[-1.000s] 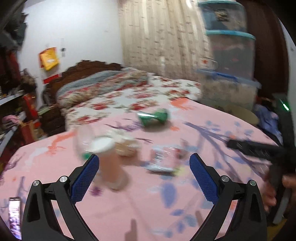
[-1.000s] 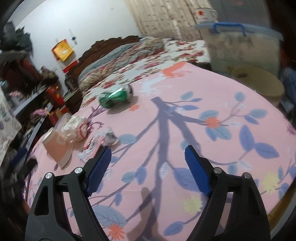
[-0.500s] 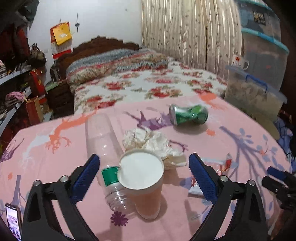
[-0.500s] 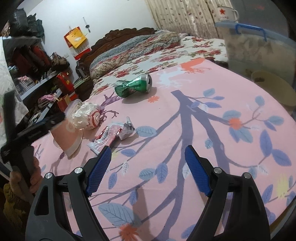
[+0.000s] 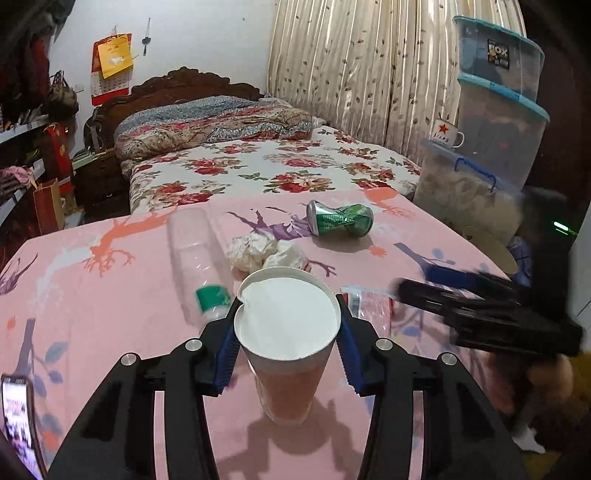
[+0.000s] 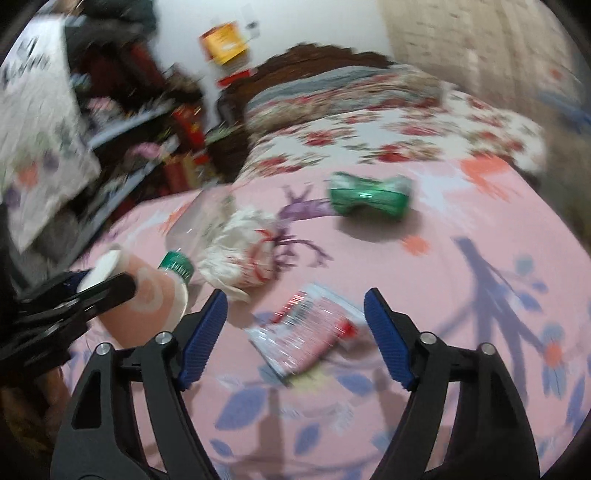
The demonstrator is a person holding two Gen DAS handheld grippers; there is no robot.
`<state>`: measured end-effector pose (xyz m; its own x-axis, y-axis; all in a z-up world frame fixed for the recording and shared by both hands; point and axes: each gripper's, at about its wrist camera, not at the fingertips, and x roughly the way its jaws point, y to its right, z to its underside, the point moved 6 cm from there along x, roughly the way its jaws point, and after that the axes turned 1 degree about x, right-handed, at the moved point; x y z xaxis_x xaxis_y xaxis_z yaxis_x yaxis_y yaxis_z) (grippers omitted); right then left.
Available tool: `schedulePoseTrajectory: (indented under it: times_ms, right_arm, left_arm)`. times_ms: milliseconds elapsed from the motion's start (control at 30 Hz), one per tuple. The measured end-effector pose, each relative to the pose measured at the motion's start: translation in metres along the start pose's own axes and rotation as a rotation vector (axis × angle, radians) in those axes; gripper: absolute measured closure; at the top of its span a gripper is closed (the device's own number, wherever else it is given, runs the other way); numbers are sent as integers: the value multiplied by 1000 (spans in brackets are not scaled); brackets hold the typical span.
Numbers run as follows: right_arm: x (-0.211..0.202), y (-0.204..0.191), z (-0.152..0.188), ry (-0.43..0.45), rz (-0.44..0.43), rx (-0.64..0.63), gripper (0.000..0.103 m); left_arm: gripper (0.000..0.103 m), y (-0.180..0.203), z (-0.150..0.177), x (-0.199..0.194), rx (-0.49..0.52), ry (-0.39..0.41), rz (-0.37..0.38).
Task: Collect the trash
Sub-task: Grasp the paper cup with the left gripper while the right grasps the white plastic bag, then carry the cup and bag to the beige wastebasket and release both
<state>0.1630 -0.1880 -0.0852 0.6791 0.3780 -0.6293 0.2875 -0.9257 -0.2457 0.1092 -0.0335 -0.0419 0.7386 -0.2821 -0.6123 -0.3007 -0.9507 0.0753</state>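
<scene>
Left wrist view: paper cup point(image 5: 286, 332) upright between closing left fingers point(image 5: 225, 354) (pads at its rim), right fingers point(image 6: 201, 332) spread

Floral bed point(image 5: 266, 166), carved headboard point(image 5: 177, 86), beige curtain point(image 5: 362, 77), white wall point(image 5: 207, 33), stacked bins point(image 5: 498, 107)

Cup point(image 5: 286, 343) before wad point(image 5: 266, 251), beside bottle point(image 5: 199, 254)

Paper cup point(image 5: 286, 354) – matt, smooth white inside. Can point(image 5: 340, 220) – dented glossy metal. Bottle point(image 5: 197, 254) – clear shiny plastic. Wrapper point(image 6: 306, 330) – glossy crinkled film. Tissue wad point(image 5: 266, 251) – rough crumpled paper. Worktop point(image 5: 110, 295) cover – matt printed cloth. Claw pads point(image 6: 203, 332) – ribbed blue.
</scene>
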Motion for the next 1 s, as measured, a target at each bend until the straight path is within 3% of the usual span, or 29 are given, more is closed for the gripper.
schedulePoseTrajectory:
  times_ms: [167,367,433,500,667,800,1000]
  right_arm:
    - [42,-36,-11,-90,-79,-82,33]
    - [96,-43,-10,-214,-132,20,32]
    - [109,-47,-3,-255,-159,19,50]
    - [99,-49,-4,-222,-198,37,59]
    - [27,-25,-12,-48,-181,45,59]
    - [-29,19,7,34,-63,58,59]
    - [-82,97,55,62,116,205,59]
  left_arm:
    - [59,-8,18,-23,-32,-18,15]
    - [58,-10,34,-27,-57,-44,29]
    - [58,-9,38,-23,-52,-60,19]
    - [59,-7,40,-20,-55,-72,24]
    - [59,10,33,-23,-30,-48,81]
    - [59,34,25,-14,-6,-61,162]
    - [59,93,17,10,87,-105,276]
